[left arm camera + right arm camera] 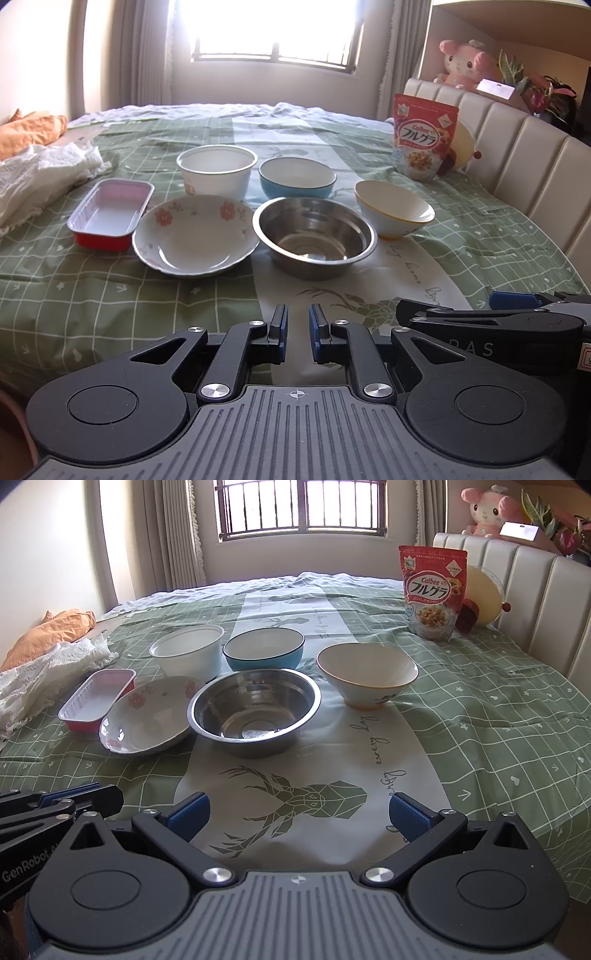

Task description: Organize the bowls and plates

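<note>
Bowls and a flowered plate (195, 236) sat apart on the green cloth (92, 295), none stacked yet, so all the sorting was left. In the left view, the steel bowl (314, 236) sat just right of the plate, open side up. The red tray (110, 212) lay left of the plate, its long side pointing away. The left gripper (297, 328) was closed on nothing.

In the right view, the steel bowl (255, 710) sat beside the plate (147, 716). The right gripper (299, 816) gaped wide and empty.

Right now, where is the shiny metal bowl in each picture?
Left wrist view: the metal bowl sits just right of the middle, between the flowered plate and the yellow-rimmed bowl.
Right wrist view: the metal bowl sits just left of the middle, again beside the flowered plate.
Shared landmark: the blue bowl stands right behind it in both.
</note>
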Available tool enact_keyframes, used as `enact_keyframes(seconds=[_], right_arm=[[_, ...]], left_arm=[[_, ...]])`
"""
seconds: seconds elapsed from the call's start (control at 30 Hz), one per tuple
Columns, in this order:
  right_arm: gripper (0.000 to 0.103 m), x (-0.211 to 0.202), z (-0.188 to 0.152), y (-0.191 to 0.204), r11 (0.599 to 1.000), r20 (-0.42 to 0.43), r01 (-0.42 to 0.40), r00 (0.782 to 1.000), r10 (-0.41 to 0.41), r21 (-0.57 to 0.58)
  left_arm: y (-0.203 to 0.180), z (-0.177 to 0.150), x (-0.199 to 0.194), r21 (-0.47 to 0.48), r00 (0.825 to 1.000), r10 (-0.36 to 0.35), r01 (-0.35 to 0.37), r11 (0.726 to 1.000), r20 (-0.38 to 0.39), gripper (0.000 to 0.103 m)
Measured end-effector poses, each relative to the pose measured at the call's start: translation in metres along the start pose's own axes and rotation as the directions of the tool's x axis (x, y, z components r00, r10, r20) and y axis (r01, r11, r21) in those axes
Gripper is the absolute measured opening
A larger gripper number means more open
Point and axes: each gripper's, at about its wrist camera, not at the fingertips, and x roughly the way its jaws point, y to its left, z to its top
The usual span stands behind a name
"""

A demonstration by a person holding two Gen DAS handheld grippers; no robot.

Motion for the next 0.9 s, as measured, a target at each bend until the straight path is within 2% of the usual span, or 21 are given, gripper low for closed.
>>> enact_keyframes(seconds=[0.1,0.2,0.33,0.43,0.47,0.53,0.57,0.63,0.7,0.77,0.8,0.9], right_arm=[[0.103,0.004,0.002,-0.004,1.000,-0.002,-0.009,1.000,0.009,0.005],[0.103,0.011,0.005,-0.015,0.998,0.011,-0.058,0.998,0.058,0.028],[0.103,0.031,0.018,-0.044,0.980,0.010,-0.135,0.991,0.135,0.148],[0.103,0.051,0.028,-0.062,0.968,-0.002,-0.144,0.989,0.147,0.208],[0.103,0.057,0.031,-0.066,0.967,-0.011,-0.139,0.989,0.144,0.216],[0.103,0.070,0.038,-0.072,0.966,-0.030,-0.128,0.990,0.138,0.227],[0.103,0.078,0.041,-0.074,0.966,-0.042,-0.117,0.991,0.130,0.231],[0.103,0.090,0.049,-0.077,0.969,-0.046,-0.109,0.991,0.122,0.223],[0.103,0.102,0.056,-0.077,0.974,-0.045,-0.099,0.993,0.110,0.204],[0.103,0.114,0.064,-0.078,0.972,-0.037,-0.128,0.990,0.138,0.199],[0.103,0.120,0.067,-0.078,0.968,-0.035,-0.155,0.986,0.165,0.196],[0.103,0.140,0.078,-0.074,0.951,-0.037,-0.244,0.966,0.255,0.191]], left_arm=[[0.001,0.000,0.004,-0.003,1.000,0.002,-0.002,1.000,-0.006,0.015],[0.008,0.005,0.013,-0.022,1.000,-0.014,0.014,1.000,-0.027,0.015],[0.030,0.022,0.032,-0.085,0.995,-0.090,0.086,0.993,-0.036,0.015],[0.053,0.038,0.054,-0.153,0.987,-0.147,0.137,0.979,-0.056,0.015],[0.059,0.043,0.061,-0.178,0.988,-0.138,0.124,0.976,-0.070,0.015],[0.069,0.053,0.076,-0.208,0.993,-0.072,0.050,0.977,-0.099,0.015],[0.074,0.057,0.083,-0.190,0.993,-0.074,0.055,0.980,-0.095,0.015],[0.085,0.067,0.098,-0.175,0.988,-0.134,0.120,0.977,-0.074,0.015],[0.103,0.078,0.118,-0.250,0.970,-0.234,0.210,0.945,-0.067,0.015],[0.115,0.088,0.138,-0.305,0.947,-0.317,0.285,0.908,-0.058,0.016],[0.117,0.091,0.145,-0.309,0.943,-0.327,0.292,0.905,-0.066,0.016],[0.114,0.102,0.166,-0.275,0.954,-0.289,0.257,0.926,-0.080,0.016]])
